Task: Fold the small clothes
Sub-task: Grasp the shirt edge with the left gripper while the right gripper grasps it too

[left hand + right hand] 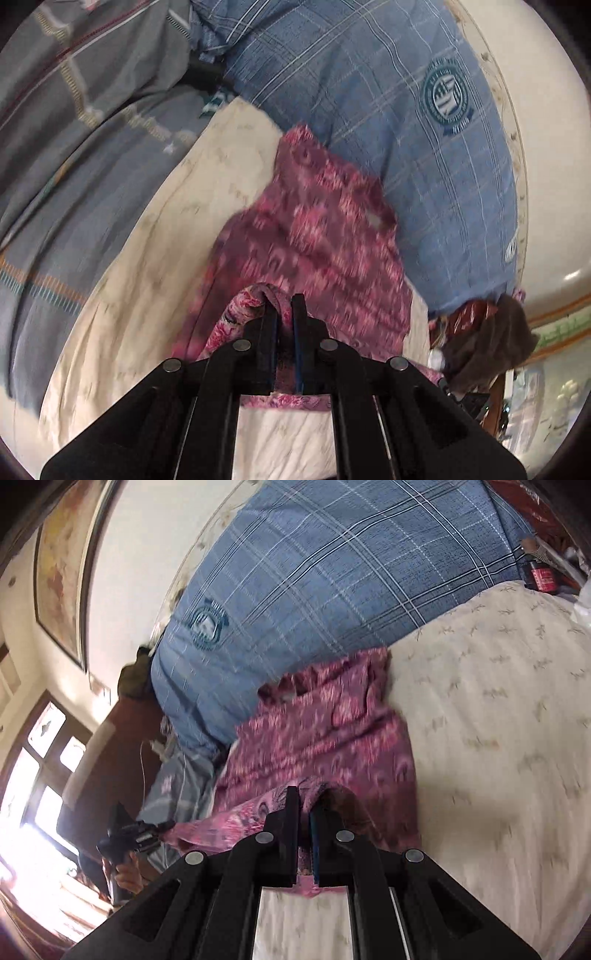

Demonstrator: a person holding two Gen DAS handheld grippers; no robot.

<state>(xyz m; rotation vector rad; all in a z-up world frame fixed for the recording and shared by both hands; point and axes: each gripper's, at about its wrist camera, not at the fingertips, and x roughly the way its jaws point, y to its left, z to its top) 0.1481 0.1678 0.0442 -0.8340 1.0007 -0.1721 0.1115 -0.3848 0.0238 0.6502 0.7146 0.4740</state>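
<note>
A small pink and maroon patterned garment (314, 236) lies on the cream bedsheet (155, 266), blurred by motion. My left gripper (284, 301) is shut on the garment's near edge, with the cloth bunched over and between its fingers. In the right wrist view the same garment (321, 734) stretches away from my right gripper (304, 797), which is shut on another part of the near edge. The left gripper (162, 827) also shows at the lower left of that view, holding the far end of the lifted hem, with a hand (127, 875) behind it.
A blue plaid quilt (406, 110) is piled behind the garment, and a grey striped blanket (74, 147) lies to the left. Bare cream sheet (498, 720) spreads to the right. A window (33, 782) and framed picture (62, 561) are on the walls.
</note>
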